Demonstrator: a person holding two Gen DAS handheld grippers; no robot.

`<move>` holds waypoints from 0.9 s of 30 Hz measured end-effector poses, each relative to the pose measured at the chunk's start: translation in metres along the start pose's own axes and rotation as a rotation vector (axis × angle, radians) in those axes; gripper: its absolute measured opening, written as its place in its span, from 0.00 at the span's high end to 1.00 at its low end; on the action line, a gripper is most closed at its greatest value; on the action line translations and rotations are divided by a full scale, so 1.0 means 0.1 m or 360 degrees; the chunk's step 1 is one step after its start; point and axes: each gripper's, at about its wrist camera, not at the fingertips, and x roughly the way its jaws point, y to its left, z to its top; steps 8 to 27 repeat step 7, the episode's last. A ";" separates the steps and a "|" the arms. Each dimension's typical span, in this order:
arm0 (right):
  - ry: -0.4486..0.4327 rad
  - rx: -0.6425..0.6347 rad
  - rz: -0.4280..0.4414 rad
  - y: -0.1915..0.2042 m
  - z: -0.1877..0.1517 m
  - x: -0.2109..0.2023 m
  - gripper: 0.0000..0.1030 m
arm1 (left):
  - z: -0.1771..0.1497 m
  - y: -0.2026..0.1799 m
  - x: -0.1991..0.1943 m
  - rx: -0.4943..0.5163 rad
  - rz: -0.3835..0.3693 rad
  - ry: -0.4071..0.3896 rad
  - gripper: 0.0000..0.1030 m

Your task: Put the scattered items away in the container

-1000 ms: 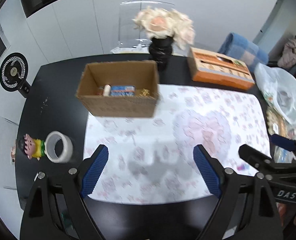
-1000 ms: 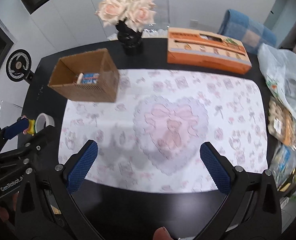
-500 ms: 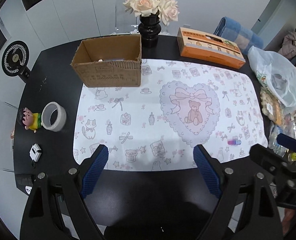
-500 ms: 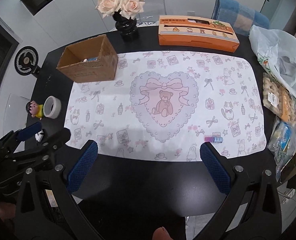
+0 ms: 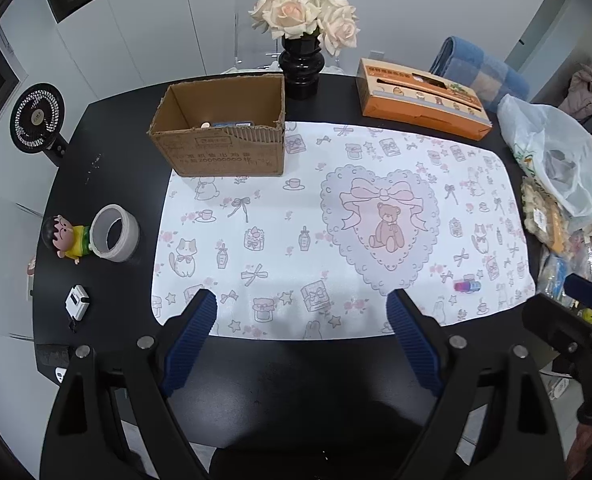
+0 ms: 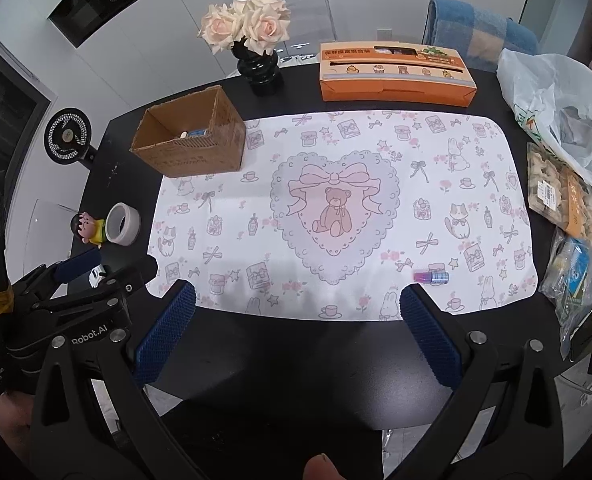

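An open cardboard box [image 5: 224,148] [image 6: 192,152] stands at the far left corner of the patterned mat [image 5: 335,232] [image 6: 335,208], with a few small items inside. A small pink and blue bottle [image 5: 467,286] [image 6: 431,277] lies on the mat near its front right corner. My left gripper [image 5: 301,314] hangs open above the table's near edge, nothing between its fingers. My right gripper [image 6: 297,308] is open too, and the bottle lies just beyond its right fingertip. A tape roll [image 5: 114,233] [image 6: 122,224] and a small doll [image 5: 64,237] [image 6: 88,229] sit left of the mat.
A black vase of roses [image 5: 301,68] and an orange carton [image 5: 419,100] stand at the back. Plastic bags and snack packets [image 6: 567,184] crowd the right edge. A small white device [image 5: 77,300] lies on the black table at the left. A fan [image 5: 36,120] stands off the table.
Both grippers have pulled back and risen from close over the mat to the table's near edge, staying open. The bottle, doll and tape roll came into fuller view.
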 end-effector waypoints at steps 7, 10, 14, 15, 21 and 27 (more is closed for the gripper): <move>-0.0012 -0.0018 -0.0006 0.08 -0.02 -0.03 0.00 | 0.03 -0.02 -0.05 0.0014 -0.0029 -0.0012 0.17; -0.0012 -0.0018 -0.0006 0.08 -0.02 -0.03 0.00 | 0.03 -0.02 -0.05 0.0014 -0.0029 -0.0012 0.17; -0.0012 -0.0018 -0.0006 0.08 -0.02 -0.03 0.00 | 0.03 -0.02 -0.05 0.0014 -0.0029 -0.0012 0.17; -0.0012 -0.0018 -0.0006 0.08 -0.02 -0.03 0.00 | 0.03 -0.02 -0.05 0.0014 -0.0029 -0.0012 0.17; -0.0012 -0.0018 -0.0006 0.08 -0.02 -0.03 0.00 | 0.03 -0.02 -0.05 0.0014 -0.0029 -0.0012 0.17; -0.0012 -0.0018 -0.0006 0.08 -0.02 -0.03 0.00 | 0.03 -0.02 -0.05 0.0014 -0.0029 -0.0012 0.17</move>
